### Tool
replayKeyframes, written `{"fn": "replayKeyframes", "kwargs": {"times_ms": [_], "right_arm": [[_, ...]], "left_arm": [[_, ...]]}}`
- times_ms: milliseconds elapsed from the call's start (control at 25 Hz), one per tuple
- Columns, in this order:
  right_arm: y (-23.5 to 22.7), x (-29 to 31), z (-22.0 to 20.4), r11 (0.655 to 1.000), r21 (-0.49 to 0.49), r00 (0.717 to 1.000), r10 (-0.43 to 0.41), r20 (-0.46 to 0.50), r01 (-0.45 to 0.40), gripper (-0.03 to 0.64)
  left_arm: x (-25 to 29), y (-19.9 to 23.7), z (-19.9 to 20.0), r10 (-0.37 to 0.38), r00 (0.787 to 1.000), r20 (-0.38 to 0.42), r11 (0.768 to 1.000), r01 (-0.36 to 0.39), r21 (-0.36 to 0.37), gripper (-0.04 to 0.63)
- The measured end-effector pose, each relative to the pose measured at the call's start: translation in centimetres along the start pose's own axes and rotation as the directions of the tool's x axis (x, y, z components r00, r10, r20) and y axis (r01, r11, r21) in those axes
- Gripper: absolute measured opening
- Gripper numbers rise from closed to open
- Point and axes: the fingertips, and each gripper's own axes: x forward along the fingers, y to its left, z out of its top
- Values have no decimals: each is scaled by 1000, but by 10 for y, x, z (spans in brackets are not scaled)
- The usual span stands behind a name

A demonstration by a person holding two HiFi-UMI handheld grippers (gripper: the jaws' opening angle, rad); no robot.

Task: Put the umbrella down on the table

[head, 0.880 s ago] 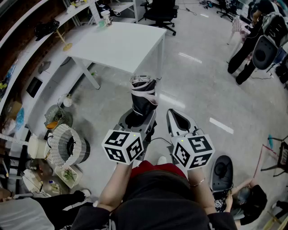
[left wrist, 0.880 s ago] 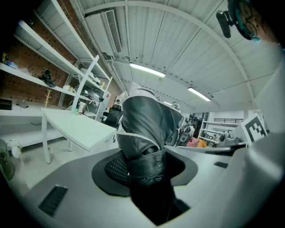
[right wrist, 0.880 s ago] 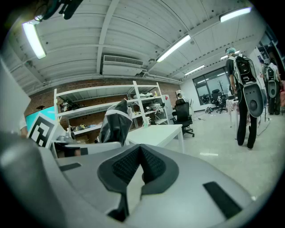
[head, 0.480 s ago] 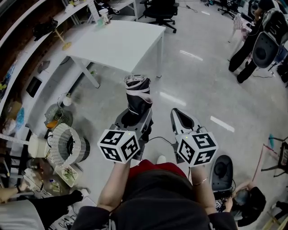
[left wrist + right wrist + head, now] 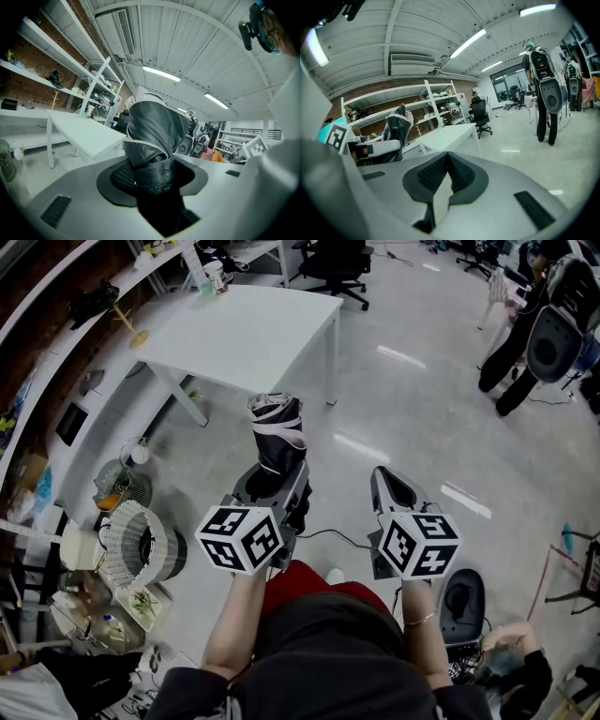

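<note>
One folded black umbrella with a white band stands upright in the left tool, whose jaws clamp its lower end. It is above the grey floor, near the one white rectangular table. The right tool is empty, its jaws pressed together. Two cubes carry black-and-white square markers.
</note>
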Motion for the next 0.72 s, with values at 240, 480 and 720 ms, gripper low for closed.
{"fn": "replayKeyframes", "kwargs": {"times_ms": [240,480,720], "right_arm": [[-13,4,12,1000,-14,1000,15,4,-14,18],[-17,10,16,1000,-15,1000,20,-10,-20,18],[-15,22,15,999,-28,999,40,-31,-40,18]], "left_arm": [[21,-10,4,0,1000,-5,1000,0,21,199],[31,-15,8,-15,1000,-9,1000,16,24,199],[40,-9,13,-7,1000,1,1000,7,15,199]]}}
